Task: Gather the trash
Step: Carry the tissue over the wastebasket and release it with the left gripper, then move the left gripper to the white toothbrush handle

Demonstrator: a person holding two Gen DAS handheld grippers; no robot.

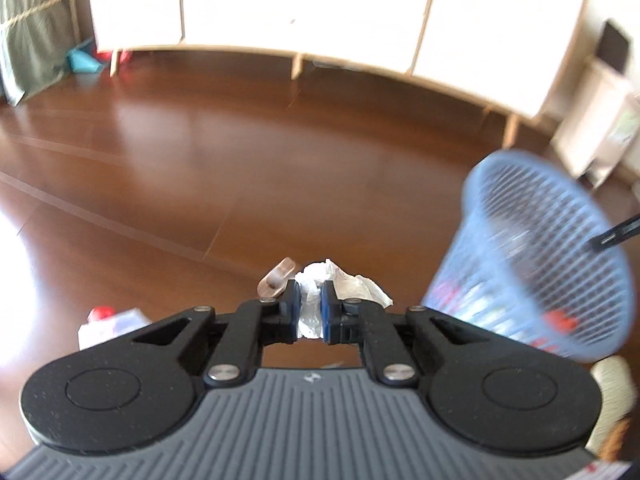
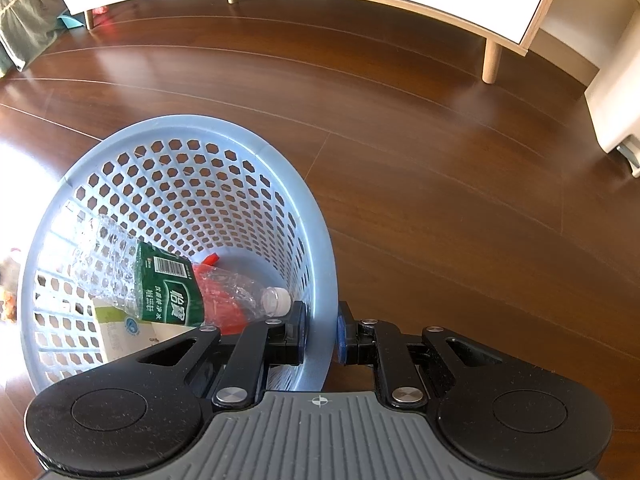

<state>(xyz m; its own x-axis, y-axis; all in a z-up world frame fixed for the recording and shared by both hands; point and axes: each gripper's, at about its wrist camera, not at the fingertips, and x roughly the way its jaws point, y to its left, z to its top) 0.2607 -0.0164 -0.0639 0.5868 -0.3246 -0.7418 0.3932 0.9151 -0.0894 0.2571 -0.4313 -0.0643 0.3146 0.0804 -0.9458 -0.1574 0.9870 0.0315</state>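
My left gripper (image 1: 311, 300) is shut on a crumpled white tissue (image 1: 344, 284), held up above the brown wooden floor. A small brown scrap (image 1: 276, 282) shows just left of its fingertips; whether it lies on the floor or hangs with the tissue I cannot tell. The blue mesh trash basket (image 1: 532, 256) stands blurred to the right. In the right wrist view, my right gripper (image 2: 321, 330) is shut on the basket's rim (image 2: 320, 280), one finger inside and one outside. Inside lie a clear plastic bottle with a green label (image 2: 168, 284), a red wrapper (image 2: 220, 300) and a white carton (image 2: 120, 332).
A white carton with a red cap (image 1: 108, 322) lies on the floor at lower left of the left wrist view. White cabinets on wooden legs (image 1: 296, 8) line the far wall, one leg (image 2: 491, 62) close by. A white wheeled unit (image 2: 616, 96) stands right; green cloth (image 1: 28, 28) hangs left.
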